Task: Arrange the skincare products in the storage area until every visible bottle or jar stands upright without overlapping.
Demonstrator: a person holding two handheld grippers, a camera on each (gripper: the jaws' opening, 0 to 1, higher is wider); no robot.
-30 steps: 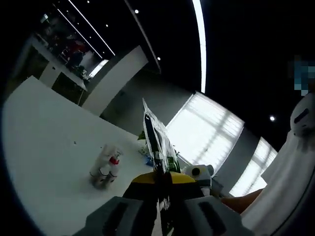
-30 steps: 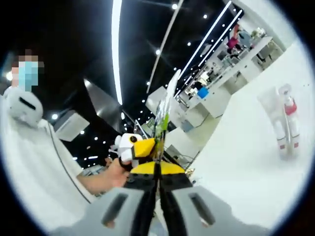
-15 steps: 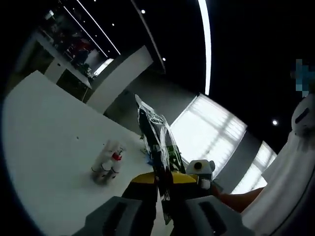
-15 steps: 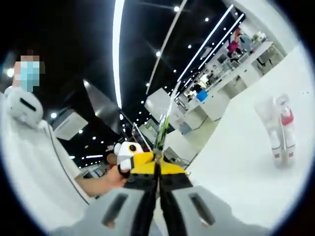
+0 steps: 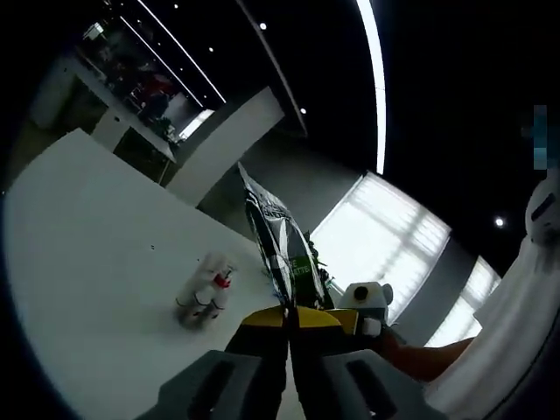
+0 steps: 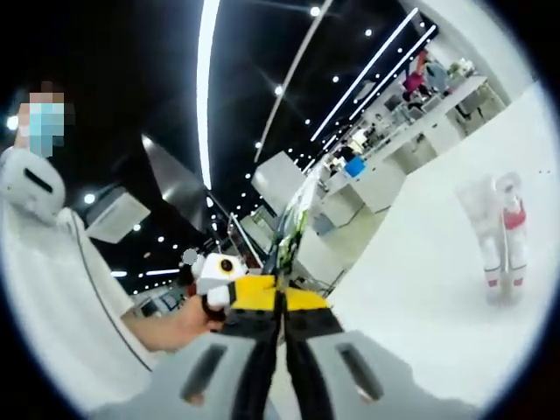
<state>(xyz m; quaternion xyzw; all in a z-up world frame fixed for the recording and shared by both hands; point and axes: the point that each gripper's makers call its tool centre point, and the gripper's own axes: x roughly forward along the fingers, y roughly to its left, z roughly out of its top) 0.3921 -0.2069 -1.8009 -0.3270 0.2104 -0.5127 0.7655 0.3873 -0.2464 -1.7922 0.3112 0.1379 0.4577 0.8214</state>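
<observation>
On the white table point(image 5: 96, 262), in the left gripper view, we see the cluster of skincare bottles point(image 5: 206, 297) standing upright, one red-capped. Right of the bottles, our left gripper point(image 5: 287, 325) has its jaws pressed together on a flat printed sachet point(image 5: 278, 249). In the right gripper view, our right gripper point(image 6: 280, 302) pinches that same sachet point(image 6: 293, 223), the bottles point(image 6: 499, 236) well right.

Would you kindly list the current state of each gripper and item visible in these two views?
Left gripper: shut on the packet's edge.
Right gripper: shut on the same packet.
Flat printed green-and-black foil packet: held between both grippers, lifted clear of the table.
Small white bottles with red caps: clustered together, standing on the table, untouched.
White table: carries the bottles.
</observation>
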